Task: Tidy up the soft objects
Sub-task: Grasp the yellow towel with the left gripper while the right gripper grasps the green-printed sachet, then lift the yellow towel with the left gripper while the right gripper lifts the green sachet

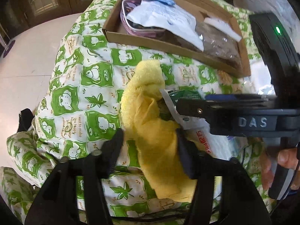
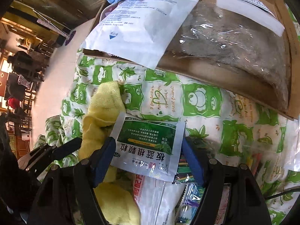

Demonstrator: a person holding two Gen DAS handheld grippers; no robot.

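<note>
green-printed quilt [image 1: 90,86] covers the bed beside pale floor [image 1: 28,60].

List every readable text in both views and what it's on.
"DAS": raised letters on the right gripper body, left wrist view.
"板蓝根颗粒": green and white sachet, upside down in the right wrist view; its fine print is too small.
"I want to make you happy": green patterned quilt.
"great friend!": same quilt; rest of that script unclear.
White pouch in the cardboard box: print too small.
</note>
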